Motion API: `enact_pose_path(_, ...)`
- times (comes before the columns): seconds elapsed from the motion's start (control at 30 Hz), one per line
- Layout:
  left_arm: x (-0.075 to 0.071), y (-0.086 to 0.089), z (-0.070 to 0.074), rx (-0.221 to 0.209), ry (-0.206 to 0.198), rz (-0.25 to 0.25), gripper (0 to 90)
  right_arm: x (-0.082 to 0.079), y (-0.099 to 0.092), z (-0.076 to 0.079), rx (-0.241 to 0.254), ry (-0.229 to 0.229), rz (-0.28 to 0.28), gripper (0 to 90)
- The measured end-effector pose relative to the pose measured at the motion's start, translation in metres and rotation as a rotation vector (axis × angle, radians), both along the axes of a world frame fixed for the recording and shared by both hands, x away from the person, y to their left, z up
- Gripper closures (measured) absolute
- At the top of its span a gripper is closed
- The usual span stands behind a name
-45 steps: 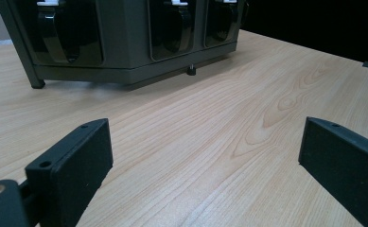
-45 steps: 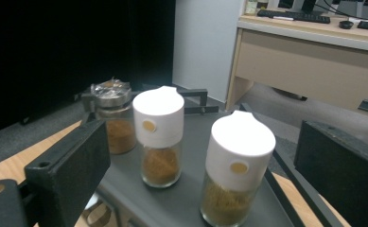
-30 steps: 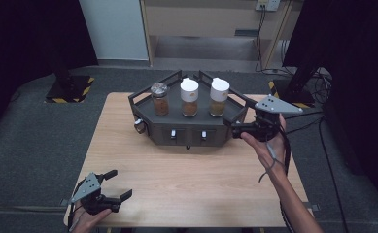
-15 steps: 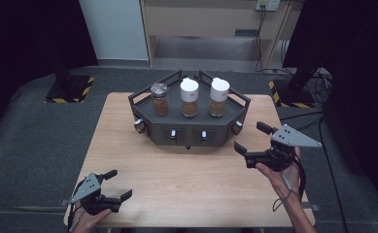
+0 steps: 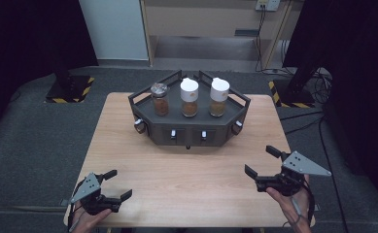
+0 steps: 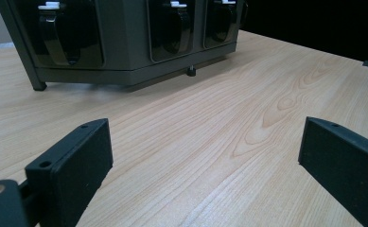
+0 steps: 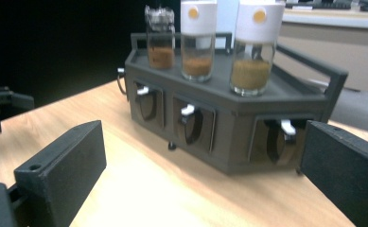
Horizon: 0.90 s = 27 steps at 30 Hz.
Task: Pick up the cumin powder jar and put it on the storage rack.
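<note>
Wooden table (image 5: 186, 170), dark hexagonal spice rack (image 5: 191, 127)

The high view looks forward and down over the whole surface (image 5: 186, 179). Both gripper views sit low near the surface, facing the dark rack (image 5: 191, 131) from opposite near corners; all three share the rack.

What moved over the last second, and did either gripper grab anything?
The right gripper pulled back from the rack's right end toward the table's near right edge, open and empty. The left gripper, rack and three jars stayed put.
</note>
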<state>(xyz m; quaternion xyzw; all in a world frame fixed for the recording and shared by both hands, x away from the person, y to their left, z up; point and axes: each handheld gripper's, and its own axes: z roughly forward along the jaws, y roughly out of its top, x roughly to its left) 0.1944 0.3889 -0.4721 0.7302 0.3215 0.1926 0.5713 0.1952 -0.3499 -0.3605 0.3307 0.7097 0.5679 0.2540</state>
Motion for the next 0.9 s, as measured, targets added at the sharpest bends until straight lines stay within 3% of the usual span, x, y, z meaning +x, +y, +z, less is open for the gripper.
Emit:
enact_pose_path(0.4,0.000,-0.001,0.000,0.003,0.001,-0.001,2.4,-0.021,-0.017,-0.037,-0.012,0.064,-0.055,1.8)
enact_pose_path(0.57,0.000,-0.001,0.000,0.004,0.000,0.000,2.4,-0.021,-0.021,-0.047,-0.017,0.097,-0.055,2.2)
enact_pose_path(0.9,0.000,0.000,0.000,0.004,-0.001,-0.004,2.5,-0.020,-0.025,-0.060,-0.004,0.105,-0.062,2.5)
